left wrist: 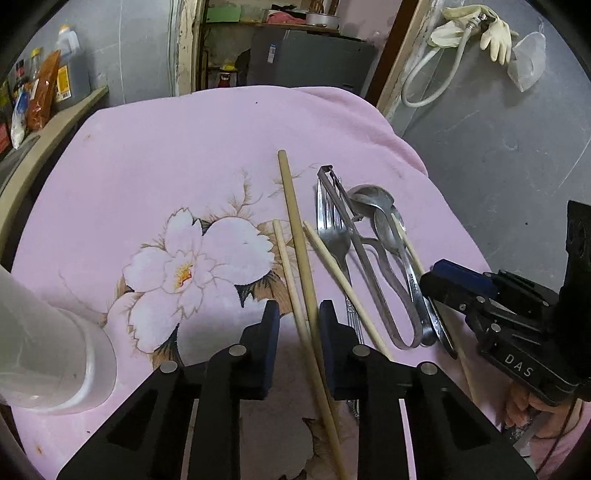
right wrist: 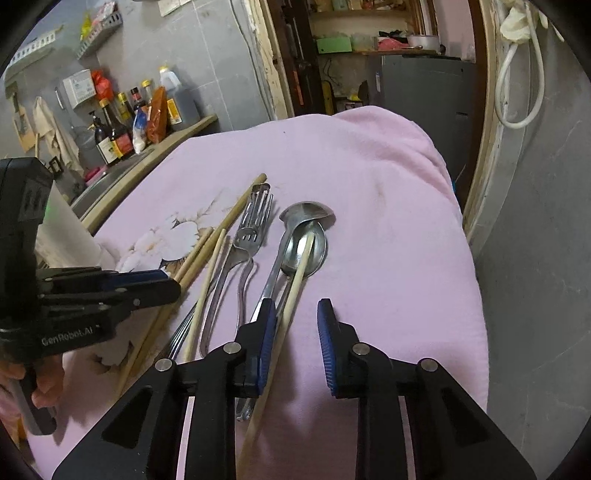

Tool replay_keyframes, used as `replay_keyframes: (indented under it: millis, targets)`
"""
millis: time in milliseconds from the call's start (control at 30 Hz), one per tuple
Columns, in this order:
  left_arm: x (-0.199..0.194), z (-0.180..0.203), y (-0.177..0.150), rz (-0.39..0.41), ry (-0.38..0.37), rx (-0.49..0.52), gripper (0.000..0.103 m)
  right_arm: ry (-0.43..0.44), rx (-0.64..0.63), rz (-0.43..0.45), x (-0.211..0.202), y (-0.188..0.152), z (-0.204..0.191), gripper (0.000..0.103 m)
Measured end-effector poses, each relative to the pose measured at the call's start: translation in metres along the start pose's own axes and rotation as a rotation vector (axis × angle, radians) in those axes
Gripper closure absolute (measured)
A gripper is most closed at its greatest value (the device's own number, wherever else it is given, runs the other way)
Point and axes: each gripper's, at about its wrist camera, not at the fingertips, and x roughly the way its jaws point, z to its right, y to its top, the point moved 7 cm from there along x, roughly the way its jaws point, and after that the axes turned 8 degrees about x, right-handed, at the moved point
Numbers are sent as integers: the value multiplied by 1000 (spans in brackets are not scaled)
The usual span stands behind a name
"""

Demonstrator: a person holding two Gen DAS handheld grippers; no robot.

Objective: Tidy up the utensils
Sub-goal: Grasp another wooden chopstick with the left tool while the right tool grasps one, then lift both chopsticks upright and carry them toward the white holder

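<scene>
Utensils lie on a pink flowered cloth [left wrist: 207,147]. My left gripper [left wrist: 299,332] hangs low over two wooden chopsticks [left wrist: 295,221] that run between its fingers; a gap shows at the left pad, so it is open. To their right lie a third chopstick [left wrist: 340,273], a fork [left wrist: 334,236], metal tongs [left wrist: 369,273] and stacked spoons [left wrist: 373,199]. My right gripper [right wrist: 295,332] is open too. One chopstick [right wrist: 295,288], its tip in a spoon bowl [right wrist: 314,254], lies along the left pad, well clear of the right pad. The fork [right wrist: 251,229] lies left of it.
A white plastic cup [left wrist: 55,350] lies at the cloth's near left. Bottles and sauce packets [right wrist: 122,125] line a counter ledge at the left. A grey wall with a hose and gloves [left wrist: 476,26] stands to the right. The cloth drops off at its far and right edges.
</scene>
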Motion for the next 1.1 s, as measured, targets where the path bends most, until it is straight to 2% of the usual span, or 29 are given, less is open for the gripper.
replay_keyframes:
  millis: [100, 333, 567, 833, 900, 933, 1000, 1100]
  targets:
    - [-1, -3, 0, -5, -15, -10, 87, -30, -23, -2, 0, 2, 1, 84]
    - [-4, -6, -1, -13, -38, -41, 89, -39, -13, -18, 7, 9, 3, 84]
    - [-9, -3, -6, -6, -3, -3, 91, -26, -3, -19, 5, 7, 7, 87]
    - [6, -5, 4, -66, -4, -19, 91, -43, -15, -60, 14, 11, 4, 85]
    - [8, -6, 5, -76, -7, -40, 93, -15, 24, -61, 14, 12, 7, 85]
    - [7, -6, 5, -74, -7, -41, 99, -5, 40, -61, 14, 11, 8, 85]
    - [5, -5, 3, -57, -17, -52, 99, 2, 84, -63, 13, 11, 12, 94]
    - [-3, -2, -2, -23, -30, -66, 100, 24, 146, -73, 9, 11, 16, 99]
